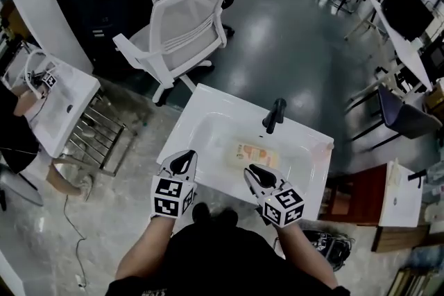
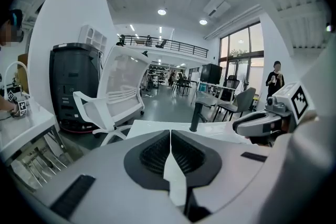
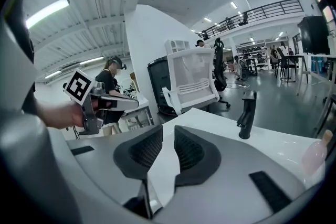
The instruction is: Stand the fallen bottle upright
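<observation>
A clear bottle with an orange label (image 1: 254, 154) lies on its side in the basin of the white sink (image 1: 208, 104). In the right gripper view it shows as a pale pink shape, the bottle (image 3: 316, 153), at the far right edge. My left gripper (image 1: 184, 161) hovers over the sink's near left rim, jaws shut and empty (image 2: 170, 134). My right gripper (image 1: 255, 173) is just short of the bottle's near side, its jaws a small gap apart with nothing between them (image 3: 168, 131). Neither gripper touches the bottle.
A black faucet (image 1: 275, 114) stands at the sink's far rim, beyond the bottle. A white mesh office chair (image 1: 182, 31) is behind the sink to the left. Another white sink (image 1: 59, 97) with a person at it is at the left; a metal rack (image 1: 97, 135) stands between.
</observation>
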